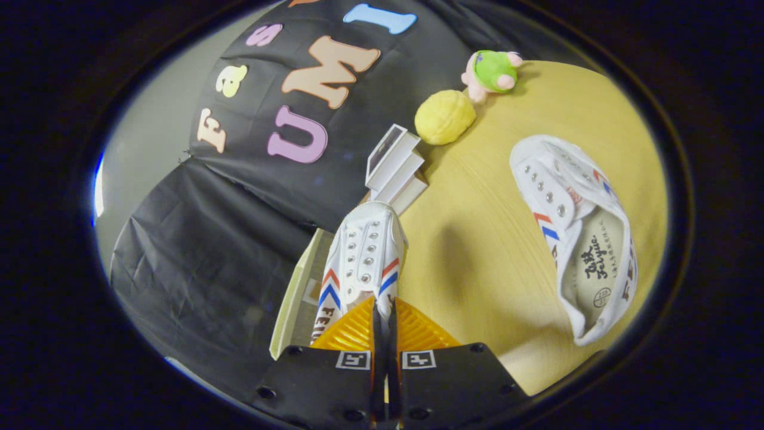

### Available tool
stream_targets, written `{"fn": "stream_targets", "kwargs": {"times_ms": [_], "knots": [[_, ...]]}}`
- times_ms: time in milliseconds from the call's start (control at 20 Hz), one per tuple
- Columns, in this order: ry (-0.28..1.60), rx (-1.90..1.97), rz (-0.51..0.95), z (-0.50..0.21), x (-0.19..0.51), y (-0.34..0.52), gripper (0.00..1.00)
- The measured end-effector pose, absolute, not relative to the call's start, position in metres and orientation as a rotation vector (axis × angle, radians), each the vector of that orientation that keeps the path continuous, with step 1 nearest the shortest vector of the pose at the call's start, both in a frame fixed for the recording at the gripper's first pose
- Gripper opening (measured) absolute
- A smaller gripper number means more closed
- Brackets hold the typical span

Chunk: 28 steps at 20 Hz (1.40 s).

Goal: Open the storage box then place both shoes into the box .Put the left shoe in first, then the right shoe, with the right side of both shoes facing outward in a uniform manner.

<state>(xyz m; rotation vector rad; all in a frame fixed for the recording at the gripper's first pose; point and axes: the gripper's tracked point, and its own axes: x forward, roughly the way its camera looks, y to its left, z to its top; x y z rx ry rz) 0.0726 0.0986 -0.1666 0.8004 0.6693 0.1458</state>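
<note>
While ribbed tongs (382, 316) pinch it, canvas shoe (364, 257) hangs eyeleted.

Shoes and box, as we find them
White canvas shoe with red-blue chevrons (363, 263) gripped, above the pale open storage box (295, 298); matching second shoe (576, 233) lies on its side apart.

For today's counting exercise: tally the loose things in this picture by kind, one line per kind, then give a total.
Shoes: 2, one pinched between the shut gripper fingers, one on the table
Soft toys: 2, yellow, green
White boxes: 1
Total: 5
</note>
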Motion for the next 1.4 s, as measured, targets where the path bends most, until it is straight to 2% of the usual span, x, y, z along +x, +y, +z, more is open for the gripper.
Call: {"fn": "stream_targets", "kwargs": {"times_ms": [200, 650, 1000, 1400], "knots": [[0.609, 0.778, 0.146, -0.133, 0.075, 0.102, 0.05], [0.608, 0.794, 0.293, -0.079, 0.087, 0.182, 0.05], [0.679, 0.788, 0.349, -0.091, 0.112, 0.269, 0.05], [0.812, 0.685, 0.224, -0.155, 0.133, 0.312, 0.05]]}}
